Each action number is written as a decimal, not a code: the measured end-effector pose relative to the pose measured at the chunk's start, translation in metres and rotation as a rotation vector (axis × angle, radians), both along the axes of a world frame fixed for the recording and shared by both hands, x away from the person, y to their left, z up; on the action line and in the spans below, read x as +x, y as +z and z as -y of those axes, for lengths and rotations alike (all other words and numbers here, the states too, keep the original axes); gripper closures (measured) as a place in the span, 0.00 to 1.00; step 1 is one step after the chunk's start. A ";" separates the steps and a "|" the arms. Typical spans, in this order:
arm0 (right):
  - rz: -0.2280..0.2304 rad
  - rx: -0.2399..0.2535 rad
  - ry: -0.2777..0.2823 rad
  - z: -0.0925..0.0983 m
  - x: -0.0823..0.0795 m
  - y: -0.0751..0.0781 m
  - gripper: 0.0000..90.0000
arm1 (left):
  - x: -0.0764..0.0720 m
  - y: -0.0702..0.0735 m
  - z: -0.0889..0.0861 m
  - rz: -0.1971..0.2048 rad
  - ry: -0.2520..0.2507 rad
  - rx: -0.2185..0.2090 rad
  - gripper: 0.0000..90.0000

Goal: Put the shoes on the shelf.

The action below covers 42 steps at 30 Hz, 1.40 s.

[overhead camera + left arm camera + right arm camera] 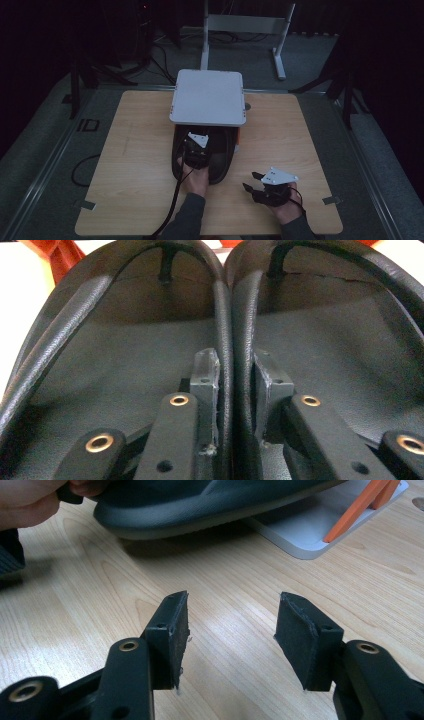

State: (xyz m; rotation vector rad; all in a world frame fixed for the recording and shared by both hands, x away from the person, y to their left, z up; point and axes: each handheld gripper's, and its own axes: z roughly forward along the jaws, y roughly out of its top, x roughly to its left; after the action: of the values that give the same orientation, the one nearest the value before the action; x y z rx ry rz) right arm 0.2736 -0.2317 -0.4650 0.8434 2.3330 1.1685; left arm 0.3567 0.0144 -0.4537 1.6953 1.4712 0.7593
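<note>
- Flip-flops (214, 155): a black pair lying side by side near the middle of the wooden table (135, 150), toes tucked under a white tray-like rack (208, 97) with orange struts (360, 510) beneath it.
- My left gripper (235, 385) is on them. In the left gripper view the jaws sit one in each shoe, squeezing the two inner straps (231, 340) together where they touch. So that one is clamped on the pair, not just resting there.
- My right gripper (231, 630) is parked well off to the side, just above the bare wood. Jaws apart, nothing between them.
- Handling guess: these look like light foam-soled sandals, so weight shouldn't be a problem. The soles are probably bendy, and in the right gripper view the near sole (200, 510) already looks raised a bit at one end.
- The straps look like smooth rubbery tubing, which I'd expect to be squashy and a bit slick. Pinching both at once is handy for moving the pair together, but one shoe could swing or slip out if I move fast.
- Best hold, I'd say, is right where I am: both inner straps, closer to the toe post (167, 265) than the heel, so the soles hang evenly.
- If one flops, I'd bring the right gripper in to pinch a sole edge. Nothing fragile here, just awkward and floppy.
</note>
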 end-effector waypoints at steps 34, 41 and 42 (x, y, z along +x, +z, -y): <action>-0.003 0.000 0.001 0.001 0.002 -0.001 0.51 | 0.036 0.002 0.010 0.034 0.054 -0.014 0.83; -0.003 -0.001 0.000 0.001 0.002 -0.001 0.51 | 0.047 0.003 0.011 0.044 0.055 -0.009 0.83; -0.003 -0.001 0.000 0.001 0.002 -0.001 0.51 | 0.047 0.003 0.011 0.044 0.055 -0.009 0.82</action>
State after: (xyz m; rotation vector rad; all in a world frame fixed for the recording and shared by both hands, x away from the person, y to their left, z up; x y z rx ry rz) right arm 0.2754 -0.2329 -0.4659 0.8458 2.3357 1.1668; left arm 0.4036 0.0032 -0.4502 1.6271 1.4944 0.8128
